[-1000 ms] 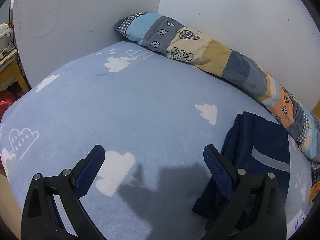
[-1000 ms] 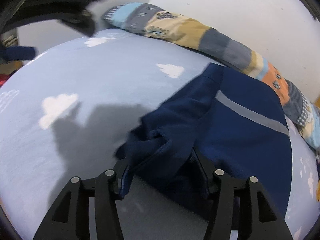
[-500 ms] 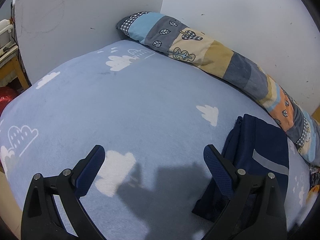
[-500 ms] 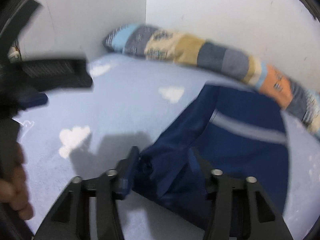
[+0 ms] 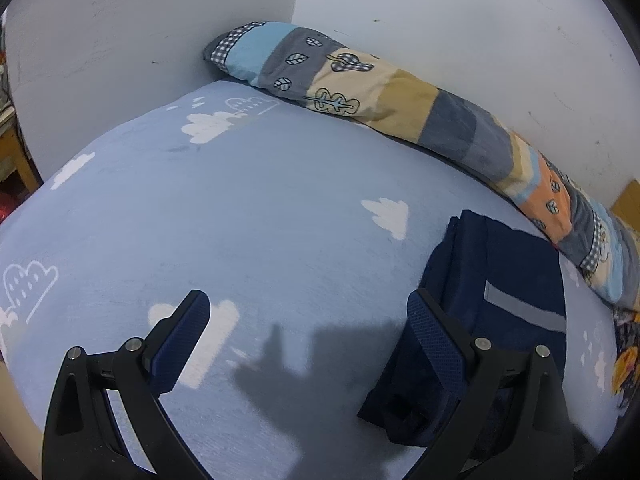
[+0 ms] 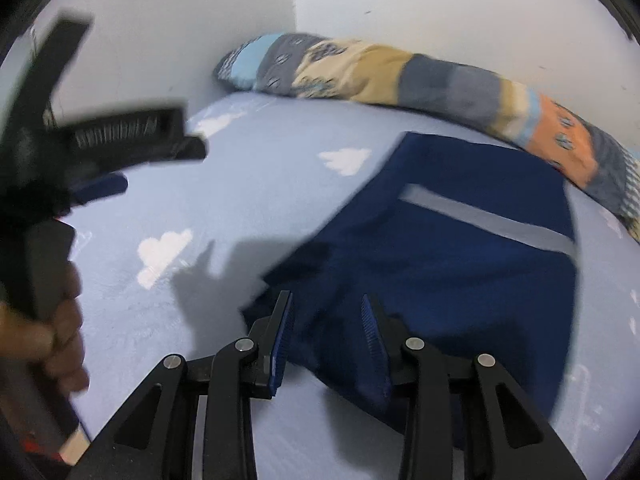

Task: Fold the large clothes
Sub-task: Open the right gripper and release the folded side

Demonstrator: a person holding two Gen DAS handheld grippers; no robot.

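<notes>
Bed (image 5: 256, 216) with a light blue cloud-print sheet fills both views. White walls meet in a corner at the top centre.

Long patchwork bolster (image 5: 400, 92) runs along the back wall, from top centre down to the right edge of frame.

Navy garment (image 6: 460, 264), folded, with a grey stripe across it, lies flat on the bed at centre right of the right wrist view. In the left wrist view it sits at lower right (image 5: 480, 288), just short of the bolster.

Right tongs (image 6: 326, 332), bottom centre of the right wrist view: partly closed, with the near edge of the navy garment between the blue pads. Frame is blurred there. Cannot tell whether the pads press on the cloth or only straddle it. The near corner looks bunched and a little raised off the sheet.

Left tongs (image 5: 304, 332), bottom of the left wrist view: wide apart, nothing between them, only bare sheet and a shadow. The right-hand finger overlaps the garment's left edge in the picture; contact not clear.

Left tongs show again, blurred, at upper left of the right wrist view (image 6: 132, 160). A hand (image 6: 52, 332) grips the handle at left edge.
</notes>
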